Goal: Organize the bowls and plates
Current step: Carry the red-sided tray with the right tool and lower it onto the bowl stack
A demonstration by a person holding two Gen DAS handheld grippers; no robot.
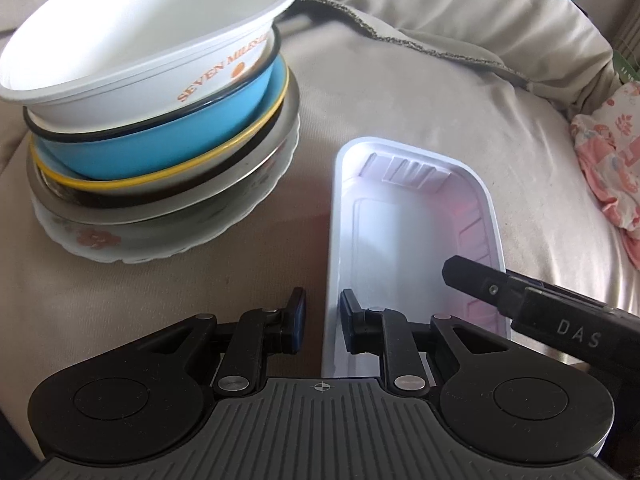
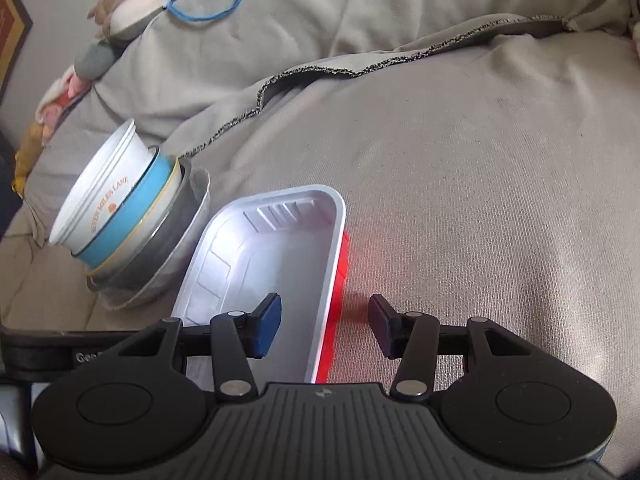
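Both open grippers, left (image 1: pixel 323 316) and right (image 2: pixel 325 328), straddle the white tray's (image 1: pixel 404 232) near walls, ready to clamp and lift it toward the bowl stack (image 1: pixel 152 120).

A beige cloth-covered cushion (image 1: pixel 400 120) carries everything. On it stands a stack of bowls and plates (image 1: pixel 160 120), its lowest piece a flowered plate (image 1: pixel 96 240). Just beside the stack lies a white tray (image 1: pixel 412 216).

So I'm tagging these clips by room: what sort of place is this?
Probably a living room or bedroom at home, not a kitchen. The stack of bowls and the white tray sit on a beige cloth-covered cushion, with loose clothes lying nearby.
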